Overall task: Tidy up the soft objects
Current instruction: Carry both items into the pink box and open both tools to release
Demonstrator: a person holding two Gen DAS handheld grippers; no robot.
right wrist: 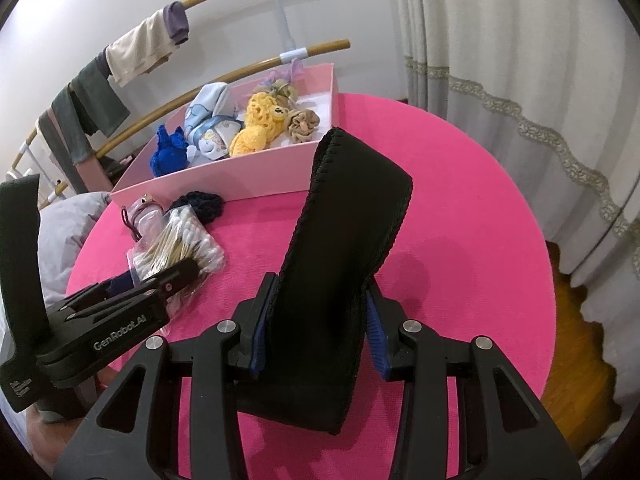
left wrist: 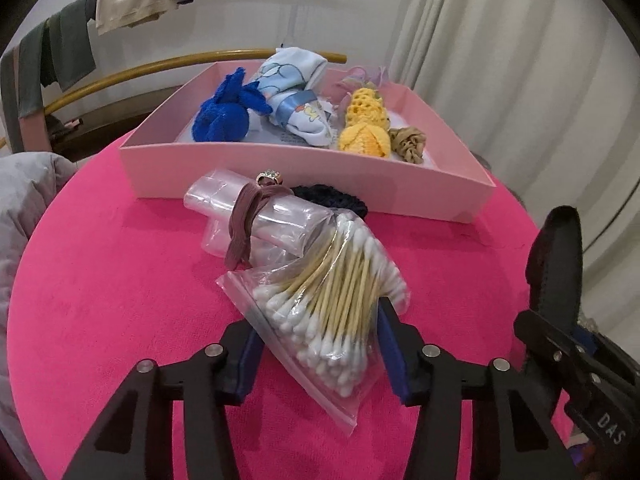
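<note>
Right wrist view, black pouch (right wrist: 340,280) hides table (right wrist: 460,208)

Both grippers are the same build: matte black plastic linkage arms with triangular cut-outs, and shiny round silver pins at each pivot. The left gripper (left wrist: 316,344) has dark blue ribbed pads (left wrist: 394,354) on the inside of its black fingers, and the right gripper (right wrist: 316,328) has matching blue pads (right wrist: 376,344). Seen side-on from the right wrist camera, the left one has "GenRobot.AI" printed in white along its body plus small dark screws. From the left wrist camera, the right one shows white letters "DAS".
</note>
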